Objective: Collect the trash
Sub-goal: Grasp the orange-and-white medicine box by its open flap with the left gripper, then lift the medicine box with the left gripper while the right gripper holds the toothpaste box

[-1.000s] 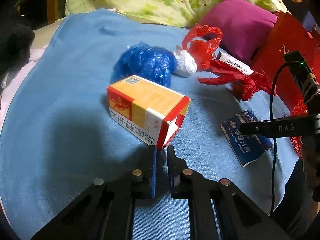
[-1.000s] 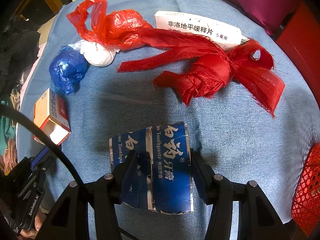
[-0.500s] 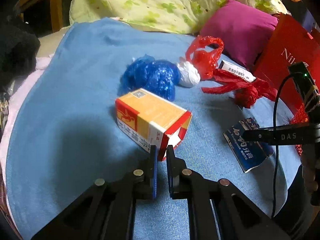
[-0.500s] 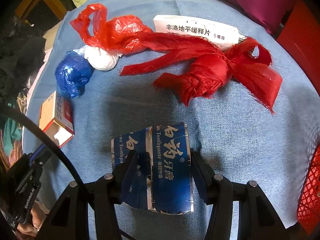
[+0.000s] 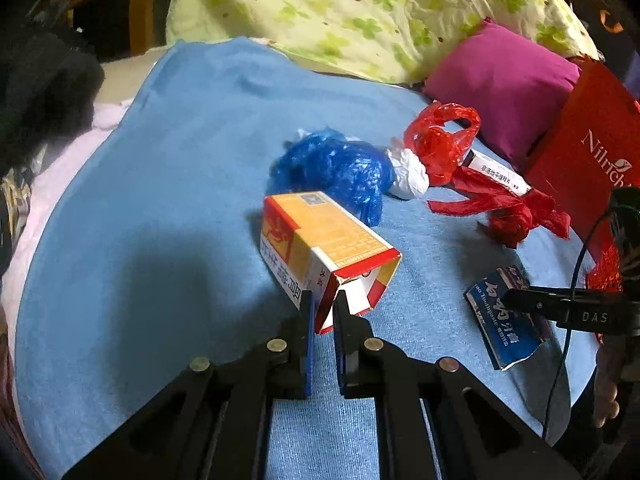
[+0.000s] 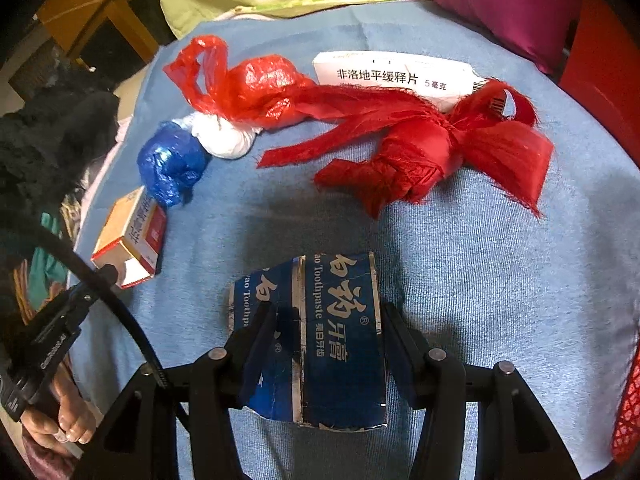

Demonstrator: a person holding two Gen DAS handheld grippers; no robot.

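My left gripper (image 5: 323, 304) is shut on the open flap of an orange and red carton (image 5: 320, 244), tilting it up off the blue blanket (image 5: 160, 200). The carton also shows in the right wrist view (image 6: 130, 236). My right gripper (image 6: 326, 328) is shut on a flattened blue toothpaste box (image 6: 316, 336), which also shows in the left wrist view (image 5: 504, 320). On the blanket lie a blue plastic bag (image 5: 336, 168), a white wad (image 5: 410, 174), a red plastic bag (image 5: 440, 140), a red ribbon bundle (image 6: 424, 152) and a white medicine box (image 6: 392, 76).
A red paper bag (image 5: 592, 152) stands at the right, with a red mesh basket (image 6: 628, 412) at the blanket's right edge. A magenta pillow (image 5: 504, 84) and a green patterned quilt (image 5: 360, 12) lie behind. Dark clothing (image 5: 36, 96) sits at the left.
My left gripper has closed on the carton's flap and lifted its open end, tilting it toward me. The right gripper stays shut on the toothpaste box.
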